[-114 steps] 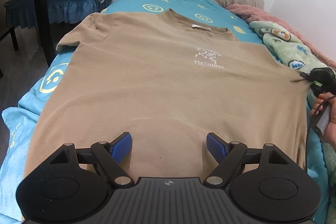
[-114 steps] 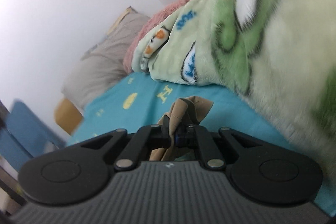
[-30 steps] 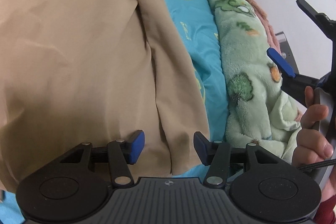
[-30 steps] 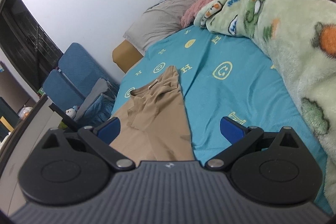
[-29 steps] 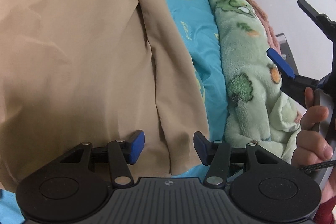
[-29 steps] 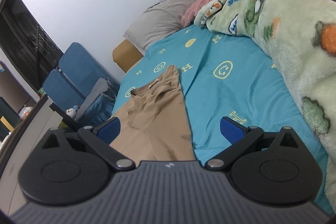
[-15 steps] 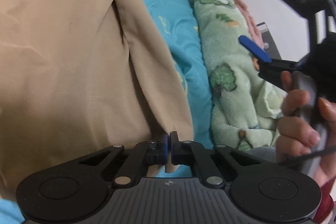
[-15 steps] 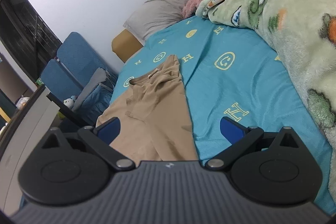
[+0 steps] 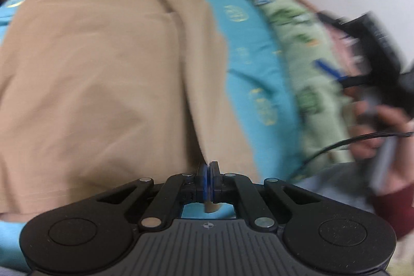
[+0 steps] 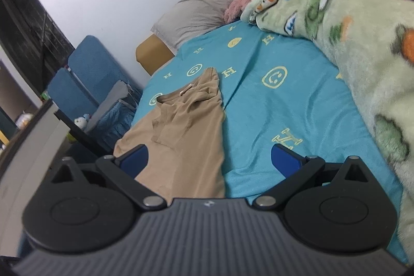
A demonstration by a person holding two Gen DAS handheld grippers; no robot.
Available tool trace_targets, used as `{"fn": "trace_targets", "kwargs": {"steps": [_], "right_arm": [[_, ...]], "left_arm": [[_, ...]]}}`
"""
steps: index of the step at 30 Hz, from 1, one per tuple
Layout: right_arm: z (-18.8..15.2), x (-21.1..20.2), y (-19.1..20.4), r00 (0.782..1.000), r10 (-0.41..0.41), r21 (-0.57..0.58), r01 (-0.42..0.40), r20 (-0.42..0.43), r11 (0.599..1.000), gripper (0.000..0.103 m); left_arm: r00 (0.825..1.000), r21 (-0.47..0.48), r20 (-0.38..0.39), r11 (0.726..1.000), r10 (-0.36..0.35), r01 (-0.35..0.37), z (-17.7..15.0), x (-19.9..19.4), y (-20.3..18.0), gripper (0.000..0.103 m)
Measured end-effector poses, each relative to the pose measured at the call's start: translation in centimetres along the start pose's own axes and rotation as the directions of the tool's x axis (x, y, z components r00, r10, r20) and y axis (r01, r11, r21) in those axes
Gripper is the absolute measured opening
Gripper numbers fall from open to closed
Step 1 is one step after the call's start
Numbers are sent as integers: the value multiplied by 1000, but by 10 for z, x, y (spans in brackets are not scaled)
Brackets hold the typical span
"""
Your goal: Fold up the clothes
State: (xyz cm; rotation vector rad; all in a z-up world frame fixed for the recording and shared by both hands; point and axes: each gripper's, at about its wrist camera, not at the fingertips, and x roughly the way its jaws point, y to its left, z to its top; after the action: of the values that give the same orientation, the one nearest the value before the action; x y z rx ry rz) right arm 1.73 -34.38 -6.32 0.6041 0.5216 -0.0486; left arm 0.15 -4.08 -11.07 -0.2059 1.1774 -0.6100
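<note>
Jaws of left gripper [image 9: 207, 179] pinched together on bottom corner of tan T-shirt [image 9: 98, 64], shirt spread on teal bed sheet [image 10: 284, 100]. Right gripper [image 10: 209, 159] held above sheet beside shirt, jaws spread wide, holding nothing. Green blanket [image 10: 362, 48] along right.

bedsheet [image 10: 297, 105] | letter "H" printed repeatedly, between smiley faces
</note>
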Motion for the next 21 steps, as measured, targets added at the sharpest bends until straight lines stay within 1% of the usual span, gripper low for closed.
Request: {"fn": "trace_targets", "kwargs": {"steps": [1, 3, 5, 8, 10, 11, 12, 13, 16, 17, 19, 20, 21], "right_arm": [[0, -1, 3, 1000, 0, -16, 0, 4, 1000, 103], [-2, -3, 8, 1000, -1, -50, 1, 15, 999, 103], [-3, -5, 14, 1000, -3, -88, 6, 27, 996, 103], [-5, -7, 23, 999, -7, -146, 13, 44, 989, 103], [-6, -10, 29, 998, 3, -182, 8, 59, 983, 103], [-7, -12, 32, 997, 10, -200, 4, 71, 980, 103], [-8, -14, 35, 996, 15, -218, 4, 85, 976, 103], [-9, -16, 39, 995, 20, -234, 4, 99, 972, 103], [-12, -21, 47, 990, 54, -254, -20, 129, 967, 103], [-12, -23, 49, 989, 68, -254, -32, 133, 967, 103], [-15, -25, 56, 988, 68, -266, -29, 141, 964, 103], [-17, -26, 60, 987, 65, -273, -24, 144, 962, 103], [-18, -27, 64, 987, 62, -281, -18, 147, 960, 103]], "left_arm": [[999, 14, -7, 999, 40, -40, 0, 4, -1, 2], [997, 50, 10, 996, 76, -77, 1, 3, -4, 10], [994, 95, 50, 990, 100, -104, 1, -1, -12, 36], [978, 137, 143, 975, 154, -174, 2, -10, -22, 54], [960, 132, 208, 967, 187, -217, 2, -19, -25, 60], [949, 125, 243, 963, 203, -238, 2, -23, -26, 63], [936, 114, 275, 960, 218, -257, 3, -28, -26, 66], [923, 102, 306, 956, 233, -275, 4, -33, -25, 70], [880, 91, 398, 943, 259, -319, 5, -50, -27, 74], [867, 87, 422, 939, 266, -332, 5, -56, -28, 80], [841, 73, 465, 935, 276, -347, 3, -74, -26, 86], [835, 63, 477, 938, 273, -342, 2, -81, -23, 87], [833, 46, 484, 943, 268, -330, 3, -86, -20, 88]]}}
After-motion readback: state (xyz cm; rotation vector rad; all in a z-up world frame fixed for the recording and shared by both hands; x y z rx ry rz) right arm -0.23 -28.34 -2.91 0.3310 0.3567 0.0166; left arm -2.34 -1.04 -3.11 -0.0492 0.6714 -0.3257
